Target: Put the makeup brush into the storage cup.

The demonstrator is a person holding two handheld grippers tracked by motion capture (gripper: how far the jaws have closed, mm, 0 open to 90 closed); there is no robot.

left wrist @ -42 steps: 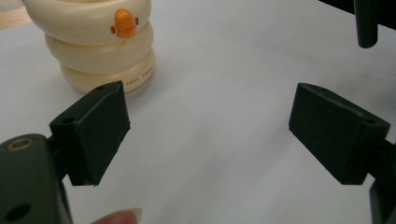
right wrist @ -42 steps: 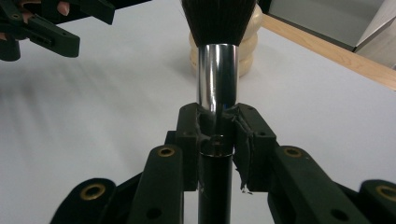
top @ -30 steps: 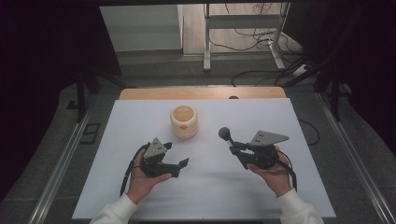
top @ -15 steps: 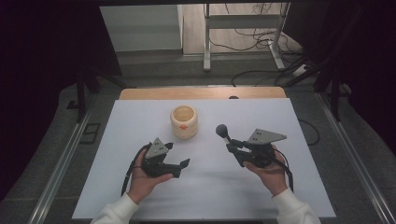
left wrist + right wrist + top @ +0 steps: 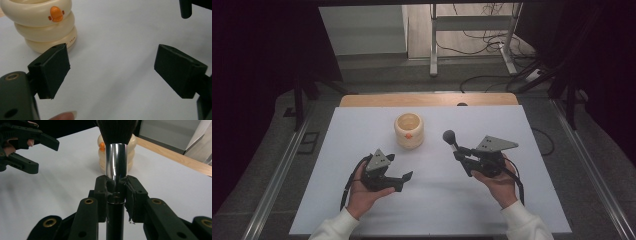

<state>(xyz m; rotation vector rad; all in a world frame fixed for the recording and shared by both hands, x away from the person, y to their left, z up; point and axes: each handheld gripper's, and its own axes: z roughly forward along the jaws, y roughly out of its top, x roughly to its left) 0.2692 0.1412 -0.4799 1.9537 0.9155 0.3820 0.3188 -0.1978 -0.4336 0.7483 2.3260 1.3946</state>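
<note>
Black brush [image 5: 116, 157] clamped upright in right gripper [image 5: 460, 153], bristles up, just right of cream holder [image 5: 408, 130] at mid-table. Left gripper [image 5: 404, 177] jaws apart, empty, near holder. Carry step in hand, likely. Next: tip brush over holder mouth, lower, release.

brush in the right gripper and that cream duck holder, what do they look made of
The makeup brush: dense dark bristles, likely synthetic or hair; its ferrule looks like polished metal, mirror-bright with sharp reflections; the handle below is glossy black, plastic or lacquered wood. The duck holder: smooth matte cream rings with soft rounded edges and an orange bill, probably silicone or plastic; ceramic cannot be ruled out.
</note>
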